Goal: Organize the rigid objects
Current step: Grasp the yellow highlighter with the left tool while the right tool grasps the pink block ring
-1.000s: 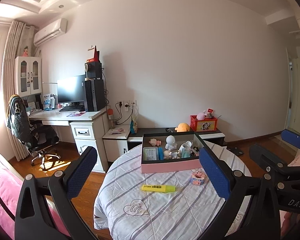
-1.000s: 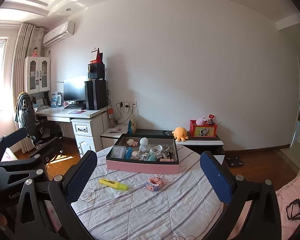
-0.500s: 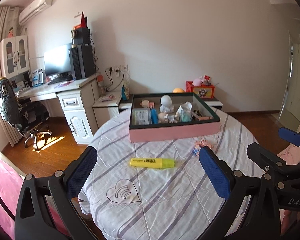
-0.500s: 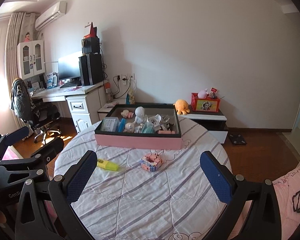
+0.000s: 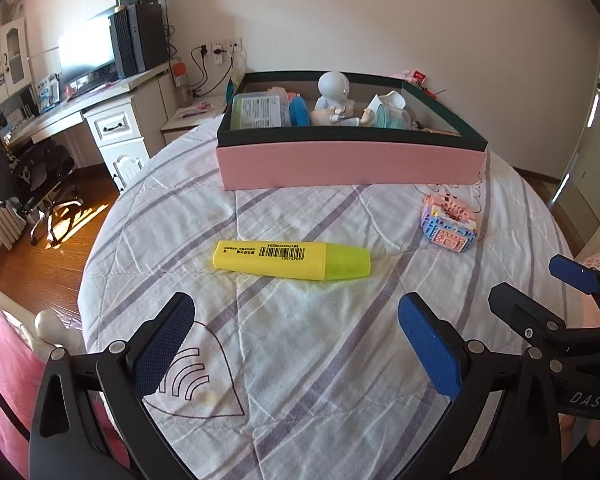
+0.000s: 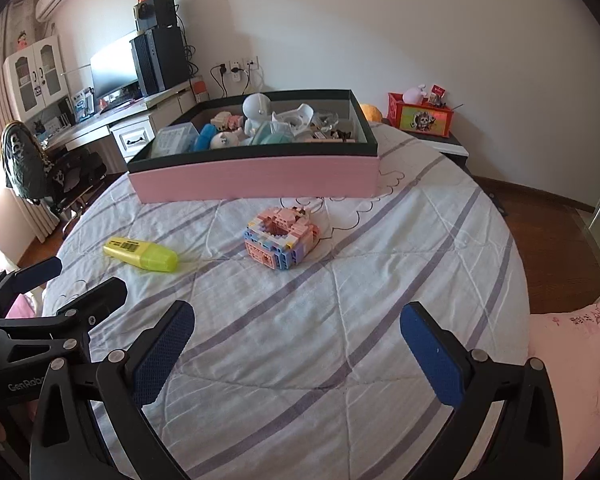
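Left wrist view: round bench (image 5: pixel 520 216) under striped white quilted cloth carries a yellow plastic highlighter (image 5: pixel 291 260), pastel brick toy (image 5: pixel 450 224), and pink cardboard box (image 5: pixel 348 162); both tongs, left tongs (image 5: pixel 296 344) and right tongs (image 6: pixel 296 344), gape apart, empty.

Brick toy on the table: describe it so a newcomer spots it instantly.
Start at the pink box on the round table. Just in front of it lies the brick toy, a squat pastel block build. Its only loose neighbour, the yellow highlighter, is smooth and long.

Round table, striped white quilted cover

On the table (image 6: pixel 440 240): pink open box (image 6: pixel 256 182) at the far side; yellow highlighter (image 5: pixel 292 260) lying flat toward the left; pastel brick model (image 6: pixel 281 237) near the box, apart from the highlighter.
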Demonstrator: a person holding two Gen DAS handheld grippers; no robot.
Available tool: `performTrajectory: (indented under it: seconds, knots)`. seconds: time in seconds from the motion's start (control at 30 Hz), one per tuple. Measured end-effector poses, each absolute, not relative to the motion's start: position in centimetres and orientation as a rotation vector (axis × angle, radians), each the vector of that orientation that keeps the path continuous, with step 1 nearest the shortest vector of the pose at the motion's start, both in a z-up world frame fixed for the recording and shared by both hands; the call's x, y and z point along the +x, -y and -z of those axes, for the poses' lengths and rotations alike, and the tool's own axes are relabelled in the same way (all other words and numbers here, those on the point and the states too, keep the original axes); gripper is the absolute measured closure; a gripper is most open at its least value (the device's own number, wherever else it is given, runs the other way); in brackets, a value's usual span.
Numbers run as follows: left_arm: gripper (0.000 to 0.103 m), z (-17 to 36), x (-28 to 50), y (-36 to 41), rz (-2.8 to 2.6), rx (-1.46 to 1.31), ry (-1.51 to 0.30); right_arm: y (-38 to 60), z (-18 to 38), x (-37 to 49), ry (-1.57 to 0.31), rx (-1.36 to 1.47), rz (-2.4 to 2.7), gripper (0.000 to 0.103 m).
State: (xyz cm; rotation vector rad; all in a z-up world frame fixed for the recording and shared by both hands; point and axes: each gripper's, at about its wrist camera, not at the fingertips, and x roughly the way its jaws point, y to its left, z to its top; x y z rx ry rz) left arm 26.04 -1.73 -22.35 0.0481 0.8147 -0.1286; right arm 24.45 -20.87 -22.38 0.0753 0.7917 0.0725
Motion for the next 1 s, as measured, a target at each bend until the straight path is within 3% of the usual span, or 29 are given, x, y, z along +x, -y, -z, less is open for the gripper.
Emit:
performTrajectory:
  seconds: [0.43,0.53,0.67,0.9,0.93,1.0]
  knots:
    - [0.001,24.9,31.0,1.9,0.144,0.016,-0.897,20.6,24.6,28.9,-0.866,0.051,-0.084,0.0]
    - [0.011,24.8,31.3,1.7,0.153,0.014,-0.892,20.2,24.6,29.7,-0.872,0.044,-0.089,0.0]
    - [0.036,24.4,31.3,1.8,0.173,0.018,-0.873,19.5,24.9,30.9,-0.902,0.008,-0.083,0.0]
    - [0.04,24.2,31.8,0.7,0.196,-0.029,-0.873,18.8,24.8,32.7,-0.904,-0.014,-0.094,0.0]
    - [0.039,24.2,31.8,0.5,0.195,-0.037,-0.872,18.8,24.8,33.0,-0.906,-0.015,-0.099,0.002]
    - [0.031,24.1,31.5,0.4,0.196,-0.044,-0.868,18.8,24.6,33.2,-0.893,-0.02,-0.104,0.02]
